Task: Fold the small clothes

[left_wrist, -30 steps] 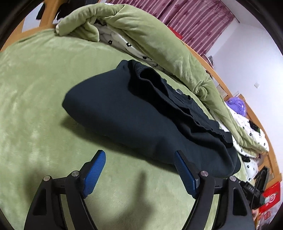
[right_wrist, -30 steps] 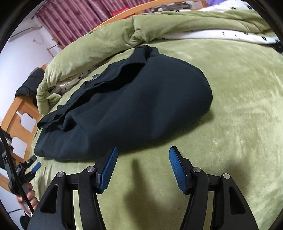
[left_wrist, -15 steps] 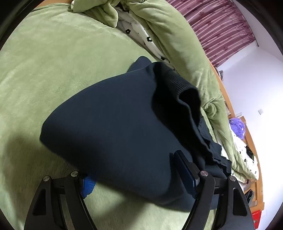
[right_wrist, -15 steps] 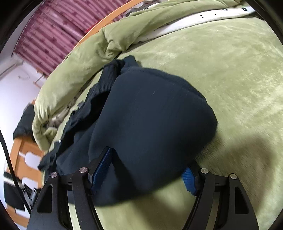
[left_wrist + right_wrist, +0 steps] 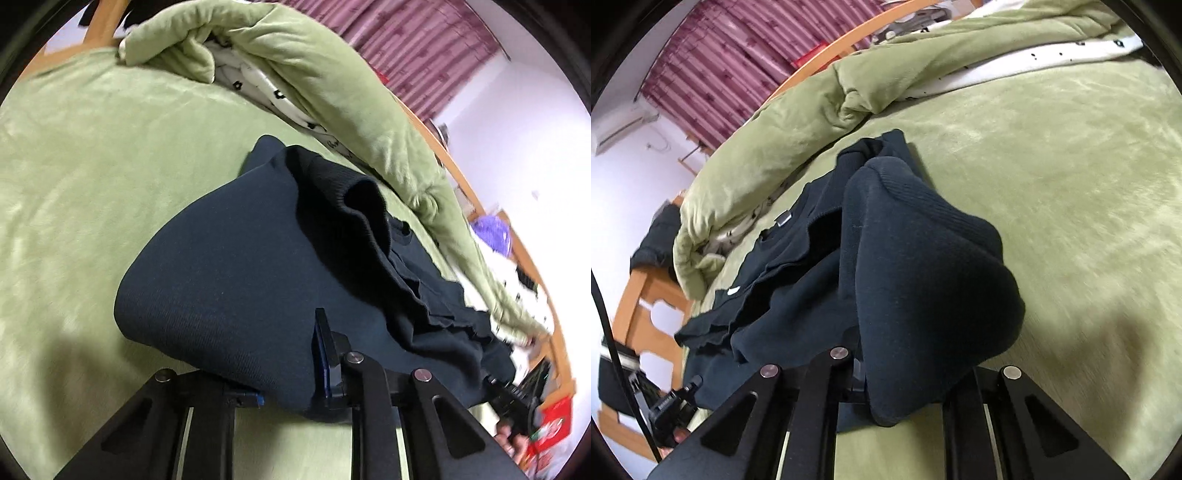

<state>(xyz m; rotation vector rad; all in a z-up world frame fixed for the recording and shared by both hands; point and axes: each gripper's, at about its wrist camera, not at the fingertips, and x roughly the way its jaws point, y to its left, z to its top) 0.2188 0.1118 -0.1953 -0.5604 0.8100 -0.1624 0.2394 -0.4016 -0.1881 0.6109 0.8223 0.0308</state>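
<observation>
A dark navy garment (image 5: pixel 229 277) lies folded over on the green bed sheet (image 5: pixel 92 166), its ribbed black hem (image 5: pixel 343 192) on top. My left gripper (image 5: pixel 288 373) is closing its jaws on the near edge of the fold. One blue pad (image 5: pixel 320 354) presses on the cloth and the other sits under it. In the right wrist view the same garment (image 5: pixel 923 277) bulges up between the jaws of my right gripper (image 5: pixel 897 387), which are closing on its near edge. The cloth hides the fingertips.
A bunched green quilt (image 5: pixel 314 74) with a white spotted lining runs along the far side of the bed. Beyond it are the wooden bed frame (image 5: pixel 639 306) and a red curtain (image 5: pixel 731 70). A hand (image 5: pixel 513 443) shows at the lower right.
Both grippers moved forward from bare sheet onto the garment's near edge, then drew their jaws together on it. The fold now bulges up between them.
</observation>
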